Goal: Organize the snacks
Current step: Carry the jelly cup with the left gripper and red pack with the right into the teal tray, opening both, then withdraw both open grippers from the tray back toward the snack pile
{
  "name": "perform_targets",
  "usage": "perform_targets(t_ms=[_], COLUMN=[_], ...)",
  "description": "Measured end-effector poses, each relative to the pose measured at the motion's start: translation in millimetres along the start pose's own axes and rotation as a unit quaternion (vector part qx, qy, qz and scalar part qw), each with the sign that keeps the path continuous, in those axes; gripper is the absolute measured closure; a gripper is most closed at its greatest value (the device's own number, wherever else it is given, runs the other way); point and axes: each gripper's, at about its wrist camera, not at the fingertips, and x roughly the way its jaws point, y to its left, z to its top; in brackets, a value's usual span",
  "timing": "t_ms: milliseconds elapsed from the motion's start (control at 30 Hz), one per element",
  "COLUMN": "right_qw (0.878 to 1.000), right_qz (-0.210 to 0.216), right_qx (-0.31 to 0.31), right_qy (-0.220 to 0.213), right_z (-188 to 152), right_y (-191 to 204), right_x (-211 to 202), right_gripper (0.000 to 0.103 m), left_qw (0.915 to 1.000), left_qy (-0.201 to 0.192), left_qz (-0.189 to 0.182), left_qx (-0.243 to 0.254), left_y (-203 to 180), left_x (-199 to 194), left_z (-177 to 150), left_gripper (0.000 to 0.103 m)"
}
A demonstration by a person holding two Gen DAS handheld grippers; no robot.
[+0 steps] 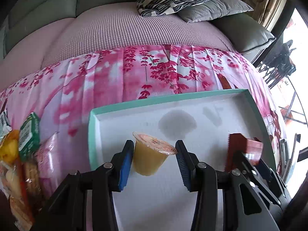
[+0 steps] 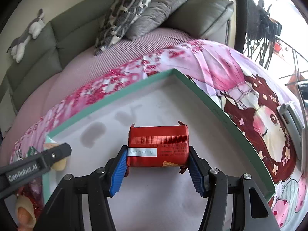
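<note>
Left wrist view: placing step, I reckon. Left gripper [image 1: 154, 156] over tray [image 1: 92, 134] floor, near its L rim. Jelly cup [image 1: 149, 155] betw pads; jaws fairly wide, cup looks loose or barely touched, can't tell if gripped. Cup yellow, sealed, tilted. Snack pile [image 1: 21, 154] outside tray, beyond L rim.

Right wrist view: right gripper [image 2: 157, 161] clamps red packet [image 2: 158, 146] over tray centre. Packet flat, crimped ends, date label. Next: prob lower, release inside tray.
</note>
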Motion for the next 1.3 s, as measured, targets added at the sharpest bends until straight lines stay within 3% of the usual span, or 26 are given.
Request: perform_targets(t_ms=[167,200,267,433,600,700,767,867,1100,1300], right_qw=[1.0,1.0,1.0,1.0,1.0,1.0,0.999,0.999,1.0,1.0], right_qz=[-0.008,-0.007,-0.008,-0.007,-0.013,-0.011,-0.012,-0.016,-0.001,-0.002], right_qx=[-0.005,-0.005,-0.008,-0.007,-0.021,-0.026,-0.033,-0.034,-0.025,-0.023], right_qy=[-0.007,-0.007,-0.011,-0.005,-0.003,0.003,0.006,0.002,-0.005,-0.003], right_z=[2,2,3,3,3,2,1,0,3,2], right_y=[-2,-2,-2,-3,-1,0,2,3,2,2], right_x=[1,1,-1,-6,-14,-16,-17,-19,-28,-35], right_gripper=[0.041,0.039,0.038,0.036,0.036,0.026,0.018,0.0,0.0,0.0], left_qw=[0.9999,0.9998,0.9997,0.9995,0.9993,0.999,0.9985,0.9974,0.9944,0.9949], left_qy=[-0.009,-0.011,-0.017,-0.023,-0.028,-0.033,-0.04,-0.052,-0.08,-0.081], left_qz=[0.009,0.013,0.018,0.022,0.023,0.027,0.033,0.045,0.061,0.031], left_qx=[0.005,0.006,0.008,0.008,-0.002,-0.01,-0.014,-0.019,-0.034,-0.051], left_y=[-1,-2,-2,-1,4,9,12,17,30,38], left_x=[8,8,6,-2,-12,-18,-21,-26,-36,-44], left_z=[2,2,3,2,-1,-4,-6,-9,-16,-23], left_gripper=[0.056,0.052,0.035,0.034,0.027,0.024,0.011,0.009,0.005,0.004])
